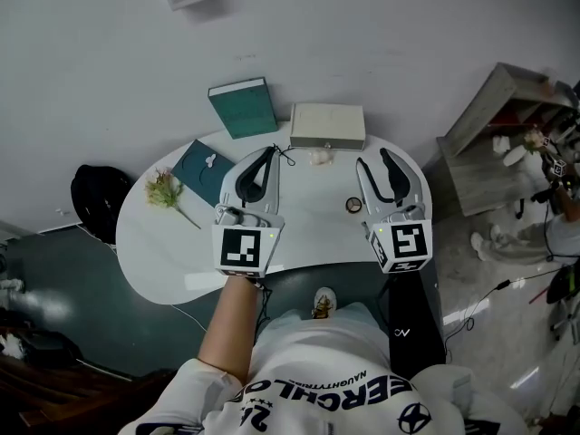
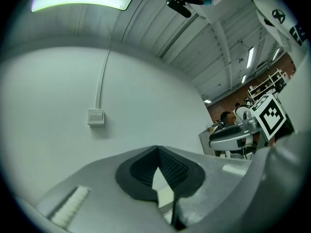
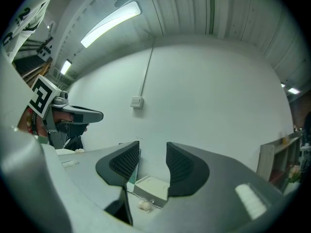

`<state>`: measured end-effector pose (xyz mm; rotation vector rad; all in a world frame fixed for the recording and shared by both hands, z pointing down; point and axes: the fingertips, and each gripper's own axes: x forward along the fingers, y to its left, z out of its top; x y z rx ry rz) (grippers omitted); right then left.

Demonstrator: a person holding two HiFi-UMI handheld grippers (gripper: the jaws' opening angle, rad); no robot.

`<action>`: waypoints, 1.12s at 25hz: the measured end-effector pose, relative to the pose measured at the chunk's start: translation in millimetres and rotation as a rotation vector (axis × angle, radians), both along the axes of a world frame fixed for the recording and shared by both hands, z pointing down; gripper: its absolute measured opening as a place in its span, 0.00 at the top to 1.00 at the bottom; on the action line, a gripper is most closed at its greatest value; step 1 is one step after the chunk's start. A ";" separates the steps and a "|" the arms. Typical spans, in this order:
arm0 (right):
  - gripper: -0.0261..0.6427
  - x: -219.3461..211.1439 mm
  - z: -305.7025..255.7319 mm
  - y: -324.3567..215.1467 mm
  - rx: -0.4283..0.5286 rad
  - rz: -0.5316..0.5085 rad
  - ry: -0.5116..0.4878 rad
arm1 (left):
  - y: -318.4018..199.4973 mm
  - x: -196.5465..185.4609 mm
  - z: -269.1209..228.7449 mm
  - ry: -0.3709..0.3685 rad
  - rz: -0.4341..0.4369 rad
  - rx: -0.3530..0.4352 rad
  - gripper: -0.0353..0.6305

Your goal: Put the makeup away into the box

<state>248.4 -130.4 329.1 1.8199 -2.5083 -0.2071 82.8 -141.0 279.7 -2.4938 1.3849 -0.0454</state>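
White and glossy, the rounded table (image 1: 163,243) stands against a pale wall, with the flat cream box (image 1: 327,125) closed at its far edge. In front of the box, the left gripper (image 1: 270,151) has its ribbed black pads together on nothing, and the right gripper (image 1: 372,158) has them a little apart and empty. A small round makeup piece (image 1: 353,205) lies on the near side of the box, just beside the right gripper.

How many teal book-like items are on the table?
2. A lighter teal one at the back edge, left of the cream box; a darker one in front of it, beside the flower sprig. The left gripper could hide more.
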 end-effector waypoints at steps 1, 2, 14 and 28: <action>0.65 -0.5 -2.1 -0.4 0.008 -0.005 0.001 | 0.8 -1.3 -1.5 0.000 -0.005 0.006 0.95; 0.65 -1.1 -4.9 -0.1 0.017 -0.009 0.002 | 1.7 -2.9 -3.7 0.001 -0.009 0.013 0.95; 0.67 -20.8 -11.2 -14.1 0.023 -0.022 0.030 | -13.8 -18.7 -22.9 0.017 0.007 0.060 0.95; 0.66 -36.9 -7.2 -24.1 -0.038 0.134 0.028 | -47.6 -33.8 -14.8 0.006 0.147 0.048 0.95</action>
